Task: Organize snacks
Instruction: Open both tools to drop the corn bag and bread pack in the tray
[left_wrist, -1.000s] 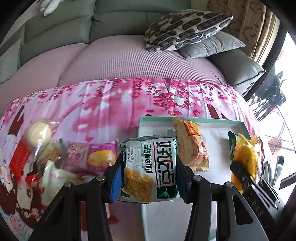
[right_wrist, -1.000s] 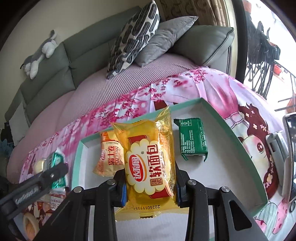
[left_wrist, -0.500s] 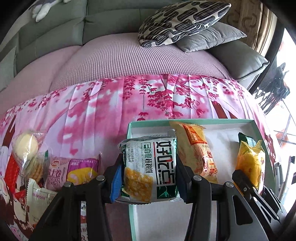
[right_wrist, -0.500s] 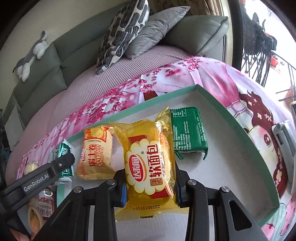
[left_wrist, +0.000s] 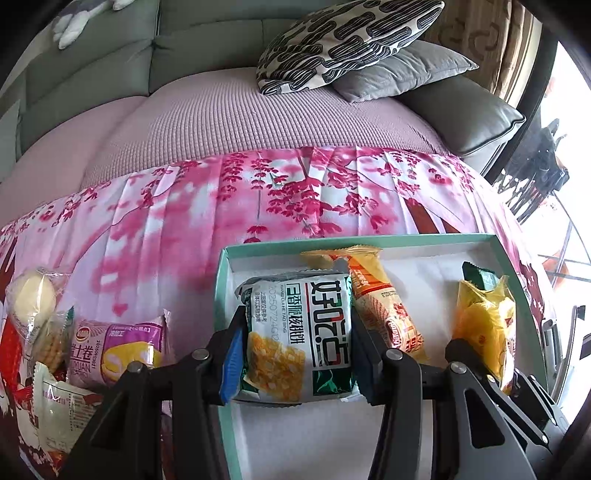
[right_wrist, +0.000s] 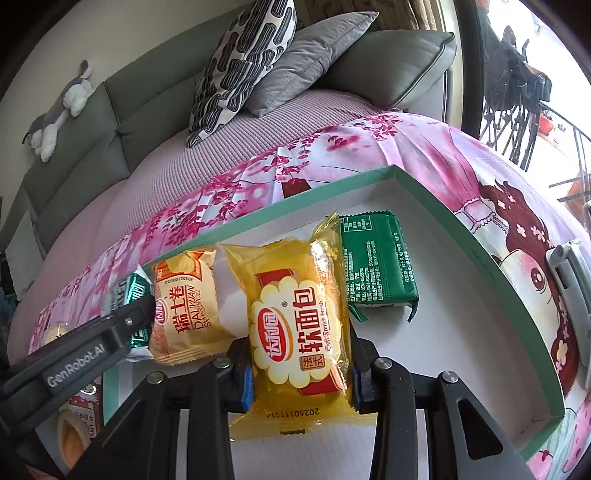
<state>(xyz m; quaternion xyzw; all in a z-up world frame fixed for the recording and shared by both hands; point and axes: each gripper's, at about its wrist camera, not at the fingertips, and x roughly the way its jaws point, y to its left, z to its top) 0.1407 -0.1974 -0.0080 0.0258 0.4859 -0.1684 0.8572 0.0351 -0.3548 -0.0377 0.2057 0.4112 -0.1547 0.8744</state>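
Snacks, two held and two resting in the teal-rimmed tray. Your left gripper is clamped on the white-and-green corn-cracker packet, held over the tray's left end, just inside its wall. Your right gripper is clamped on the yellow soft-bread packet, held over the tray's white floor. Between the two held packets, the orange Swiss-roll packet lies on the tray floor; the green packet lies flat just beside the yellow one, toward the tray's right side. Outside the tray, on the pink floral cloth, lie a purple Swiss-roll packet and further wrapped snacks at the left edge. A sofa with a patterned cushion stands behind.
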